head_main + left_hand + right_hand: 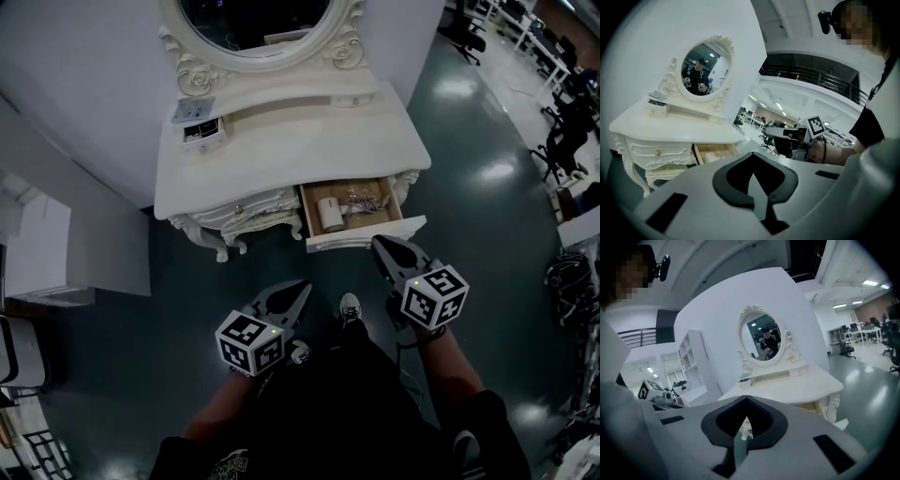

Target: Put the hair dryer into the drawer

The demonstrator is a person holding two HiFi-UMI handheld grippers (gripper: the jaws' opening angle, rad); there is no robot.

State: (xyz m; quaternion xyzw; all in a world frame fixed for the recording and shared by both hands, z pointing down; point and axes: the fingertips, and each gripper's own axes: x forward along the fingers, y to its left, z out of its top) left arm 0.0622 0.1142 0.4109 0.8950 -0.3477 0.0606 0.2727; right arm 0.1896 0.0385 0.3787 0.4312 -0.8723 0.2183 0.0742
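In open drawer (364,236), right side of table (281,159): dryer (330,214). Nearer, clear of table: left gripper (300,289), right gripper (379,244), both clenched, empty.

Dark glossy floor (469,187) w/ light glare under me, white wall (75,94) ahead, white shelf unit (37,244) left, office chairs (567,141) far right.

The person wears a black short-sleeved top (492,427) and, at its twelve o'clock, white sneakers (350,307). The grey left gripper (302,291) and right gripper (379,244) carry black-and-white marker cubes (249,343).
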